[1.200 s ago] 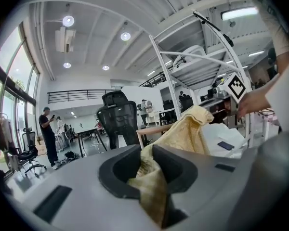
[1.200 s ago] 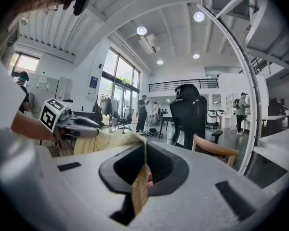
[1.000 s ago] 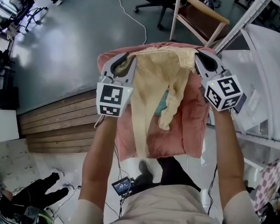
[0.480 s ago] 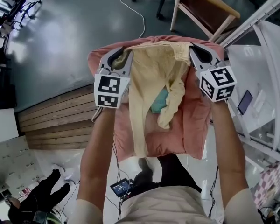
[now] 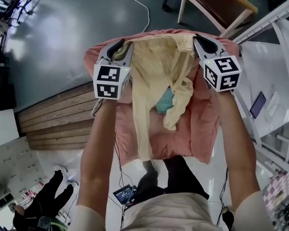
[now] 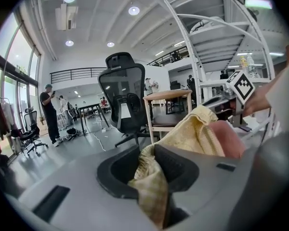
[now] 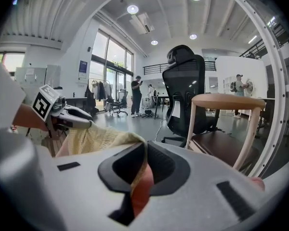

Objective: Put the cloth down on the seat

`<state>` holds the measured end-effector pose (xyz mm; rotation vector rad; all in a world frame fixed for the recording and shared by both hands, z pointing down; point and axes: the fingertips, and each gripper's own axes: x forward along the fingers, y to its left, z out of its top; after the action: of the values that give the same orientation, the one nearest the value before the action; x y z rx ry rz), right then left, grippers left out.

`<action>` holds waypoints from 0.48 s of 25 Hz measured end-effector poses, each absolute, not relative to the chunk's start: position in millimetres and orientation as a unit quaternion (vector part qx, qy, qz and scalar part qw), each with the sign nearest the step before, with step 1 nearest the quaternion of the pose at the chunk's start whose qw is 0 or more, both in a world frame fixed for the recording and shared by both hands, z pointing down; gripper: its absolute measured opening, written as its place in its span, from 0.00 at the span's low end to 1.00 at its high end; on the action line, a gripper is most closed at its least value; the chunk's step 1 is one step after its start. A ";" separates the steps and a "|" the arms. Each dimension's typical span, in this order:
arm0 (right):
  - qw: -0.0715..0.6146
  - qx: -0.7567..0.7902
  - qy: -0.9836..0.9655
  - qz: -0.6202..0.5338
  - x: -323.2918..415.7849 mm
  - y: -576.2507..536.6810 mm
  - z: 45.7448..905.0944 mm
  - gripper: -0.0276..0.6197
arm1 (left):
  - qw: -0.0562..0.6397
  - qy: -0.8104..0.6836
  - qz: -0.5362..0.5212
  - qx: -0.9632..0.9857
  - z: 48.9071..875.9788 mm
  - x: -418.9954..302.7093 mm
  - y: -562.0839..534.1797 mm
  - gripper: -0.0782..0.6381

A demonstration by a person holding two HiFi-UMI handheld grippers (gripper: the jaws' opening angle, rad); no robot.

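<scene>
A pink cloth (image 5: 202, 124) with a yellow cloth (image 5: 156, 66) and a bit of teal fabric (image 5: 165, 101) laid over it hangs stretched between both grippers, high above the floor. My left gripper (image 5: 125, 46) pinches its left top edge; the jaws are opening, with yellow cloth (image 6: 151, 186) still squeezed between them. My right gripper (image 5: 201, 41) is shut on the right top edge, where yellow and pink fabric (image 7: 140, 186) sit in the jaws. The wooden chair's dark seat (image 5: 216, 1) lies ahead at the upper right, apart from the cloth; it also shows as the chair seat (image 7: 221, 148) and the chair (image 6: 166, 121).
A black office chair (image 7: 185, 93) stands beside the wooden one. A white cable (image 5: 139, 11) runs over the grey floor. A wooden platform (image 5: 58, 119) lies at the left. A white rack with a phone (image 5: 258, 105) is at the right. People stand far off.
Both grippers have moved the hanging cloth a little forward and leftward in the head view. The cloth stays caught at both top corners.
</scene>
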<state>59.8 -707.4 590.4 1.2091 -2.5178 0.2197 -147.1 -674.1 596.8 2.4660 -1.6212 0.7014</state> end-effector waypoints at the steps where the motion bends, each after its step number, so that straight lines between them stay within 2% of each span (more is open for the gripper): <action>1: 0.173 0.427 -0.884 0.079 61.0 -711.5 595.8 0.07 | 0.057 -0.536 0.233 0.810 602.5 -149.9 -677.6 0.24; 12: 0.236 0.430 -0.866 0.097 69.8 -732.9 671.8 0.05 | 0.121 -0.561 0.237 0.784 662.1 -188.9 -707.2 0.25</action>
<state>69.8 -732.9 671.8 1.1795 -2.3745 0.2672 -188.9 -707.2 662.1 2.2896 -1.6374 0.6914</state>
